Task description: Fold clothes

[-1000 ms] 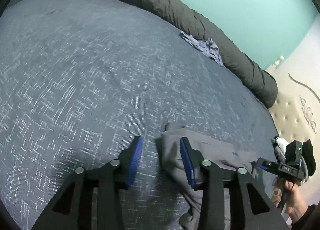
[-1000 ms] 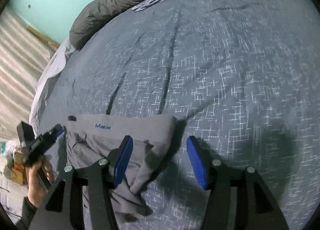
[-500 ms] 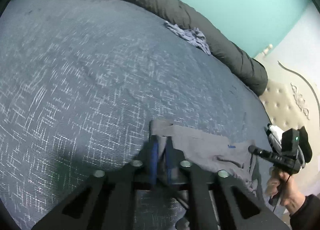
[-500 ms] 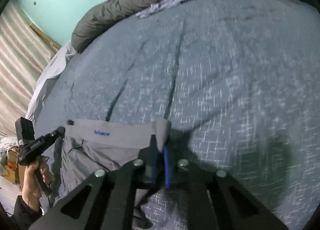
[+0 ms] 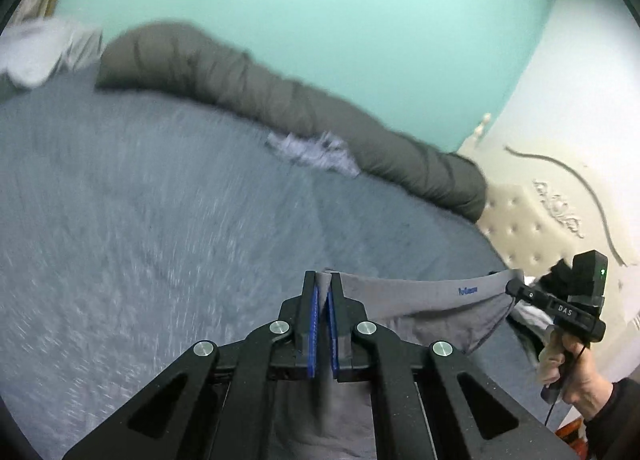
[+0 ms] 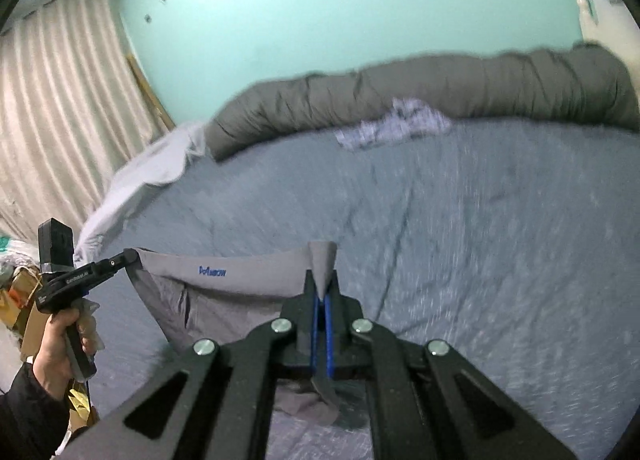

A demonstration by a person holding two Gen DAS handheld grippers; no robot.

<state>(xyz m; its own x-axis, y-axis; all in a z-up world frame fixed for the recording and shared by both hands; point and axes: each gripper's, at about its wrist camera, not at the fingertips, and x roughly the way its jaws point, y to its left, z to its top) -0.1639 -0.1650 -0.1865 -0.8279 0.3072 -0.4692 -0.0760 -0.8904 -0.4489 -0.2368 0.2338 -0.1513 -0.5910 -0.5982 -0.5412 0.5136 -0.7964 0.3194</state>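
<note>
Aloft above a blue-grey bedspread [image 6: 500, 240], grey shorts [image 6: 248, 280] hang stretched by the waistband between two handheld grippers, likely to let the cloth fall straight before folding. The left gripper [image 5: 323, 292] is clamped on one waistband corner, the right gripper [image 6: 322, 292] pinches the other, with a tuft of fabric poking past its blue pads. Below the jaws the legs drop out of view behind the black frames. Motion blur smears the bedspread, the rolled dark duvet [image 5: 280, 108] and a crumpled pale garment [image 6: 396, 124] at the far edge.
</note>
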